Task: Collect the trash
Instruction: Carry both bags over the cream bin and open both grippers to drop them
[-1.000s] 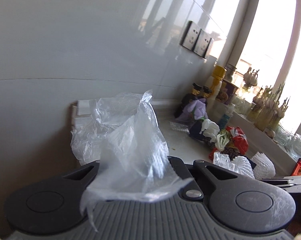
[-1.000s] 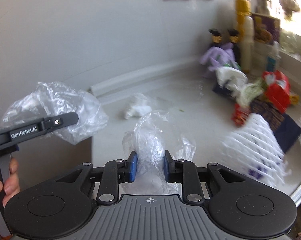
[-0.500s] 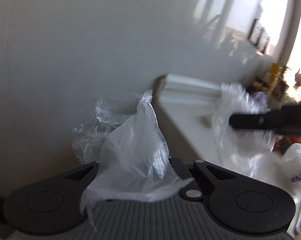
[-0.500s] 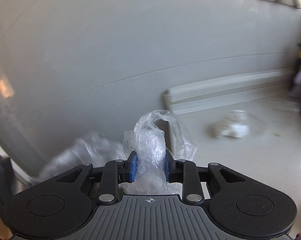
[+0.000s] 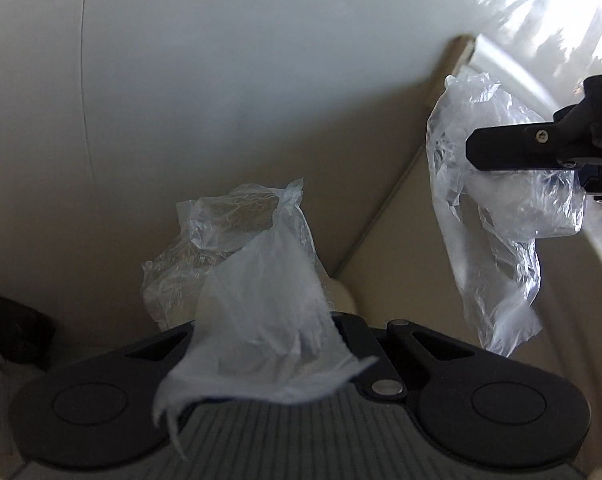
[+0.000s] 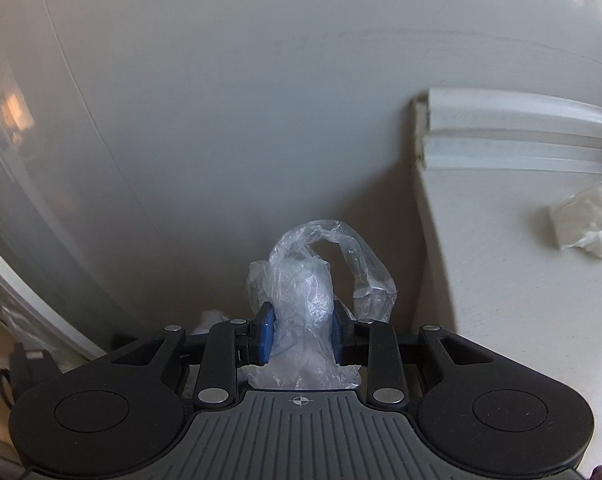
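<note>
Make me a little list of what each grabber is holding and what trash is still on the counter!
left gripper: shut on a crumpled clear plastic bag
right gripper: shut on a second clear plastic bag, between blue pads
same right-hand bag in left view: hanging off the counter edge
left on white counter: a crumpled white wad
bin: not in view

both grippers clamped, held off the counter edge

right gripper [image 6: 301,334] pads pinch a film wad; left gripper [image 5: 269,332] fingers are hidden under plastic.
</note>
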{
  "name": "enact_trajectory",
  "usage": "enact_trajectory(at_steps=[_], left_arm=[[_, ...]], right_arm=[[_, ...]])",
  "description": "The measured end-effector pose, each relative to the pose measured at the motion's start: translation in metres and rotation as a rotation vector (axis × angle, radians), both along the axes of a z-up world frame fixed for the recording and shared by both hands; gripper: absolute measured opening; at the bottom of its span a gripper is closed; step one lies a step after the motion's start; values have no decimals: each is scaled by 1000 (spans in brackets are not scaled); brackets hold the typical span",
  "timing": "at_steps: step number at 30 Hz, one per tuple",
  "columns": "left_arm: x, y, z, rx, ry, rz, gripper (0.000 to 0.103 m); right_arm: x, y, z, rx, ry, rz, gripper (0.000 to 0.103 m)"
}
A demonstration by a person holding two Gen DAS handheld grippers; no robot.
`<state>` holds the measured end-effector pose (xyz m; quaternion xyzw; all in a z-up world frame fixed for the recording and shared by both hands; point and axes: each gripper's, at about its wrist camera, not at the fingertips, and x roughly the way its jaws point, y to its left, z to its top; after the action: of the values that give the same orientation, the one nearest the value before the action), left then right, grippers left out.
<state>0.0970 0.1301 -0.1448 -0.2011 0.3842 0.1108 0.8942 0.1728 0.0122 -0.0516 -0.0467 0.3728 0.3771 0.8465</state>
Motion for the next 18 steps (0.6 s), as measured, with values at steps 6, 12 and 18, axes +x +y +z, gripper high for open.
enact_trajectory(at_steps=[6,12,18], left_arm=[[21,5,-23,-13,55,32,3],[45,5,-38,-24,88,49,3],[42,12,-41,-11,102,38,7]], right_arm=[[-4,31,-16,-121,-76,40,28],[3,51,-35,-224,-111,52,28],[18,54,-51,-209,-55,30,28]])
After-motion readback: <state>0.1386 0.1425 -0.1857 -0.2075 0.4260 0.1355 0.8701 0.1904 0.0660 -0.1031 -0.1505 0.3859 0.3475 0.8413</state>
